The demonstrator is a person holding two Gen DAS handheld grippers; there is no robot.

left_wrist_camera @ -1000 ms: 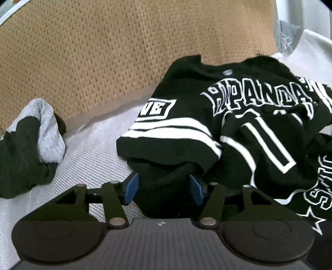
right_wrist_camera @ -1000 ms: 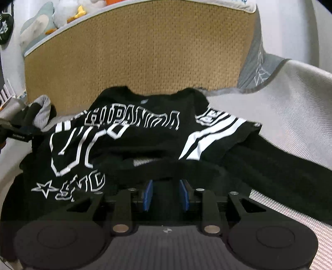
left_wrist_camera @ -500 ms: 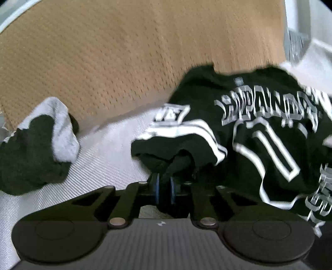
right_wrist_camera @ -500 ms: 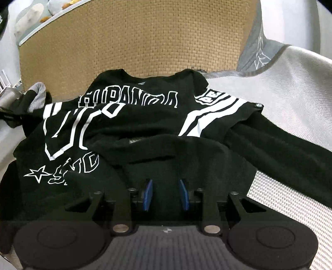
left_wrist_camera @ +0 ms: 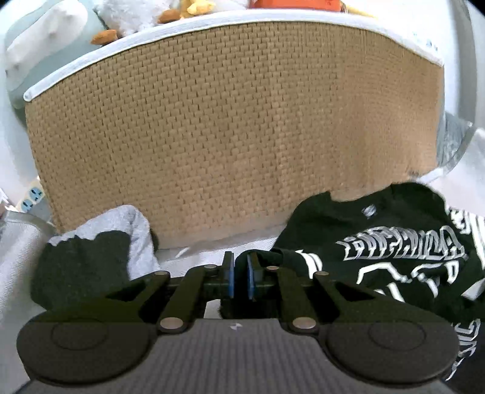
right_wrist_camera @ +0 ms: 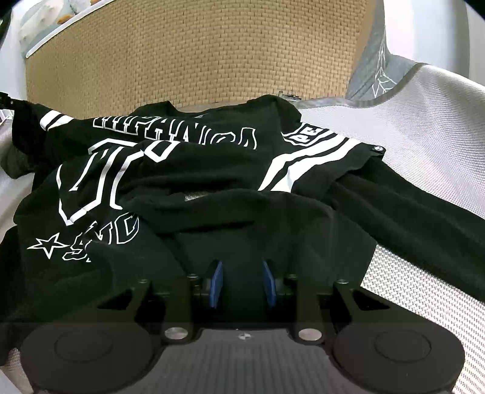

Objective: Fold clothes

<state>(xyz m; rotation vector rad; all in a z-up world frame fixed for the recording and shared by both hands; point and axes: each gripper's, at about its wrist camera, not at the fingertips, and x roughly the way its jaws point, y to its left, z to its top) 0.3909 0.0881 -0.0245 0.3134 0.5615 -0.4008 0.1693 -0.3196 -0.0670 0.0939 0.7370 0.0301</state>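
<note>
A black long-sleeve shirt [right_wrist_camera: 194,169] with white lettering and sleeve stripes lies rumpled on a light woven mat [right_wrist_camera: 430,127]. My left gripper [left_wrist_camera: 241,274] is shut on the shirt's striped left sleeve [left_wrist_camera: 291,260] and holds it raised off the mat. The shirt's chest print shows in the left wrist view [left_wrist_camera: 400,245]. My right gripper [right_wrist_camera: 242,283] has its jaws apart, with the shirt's black lower fabric [right_wrist_camera: 242,230] bunched between the blue pads [right_wrist_camera: 216,283]. The right sleeve [right_wrist_camera: 409,209] trails to the right.
A tan woven headboard [left_wrist_camera: 230,133] stands right behind the shirt. A crumpled grey and black garment [left_wrist_camera: 91,251] lies to the left. Plush toys [left_wrist_camera: 130,15] sit on top of the headboard. A grey patterned cloth [right_wrist_camera: 379,69] lies at the far right.
My left gripper closed on the striped sleeve and lifted it up and leftward; the view now tilts toward the headboard. My right gripper stayed partly open over the lower fabric, which moved closer.
</note>
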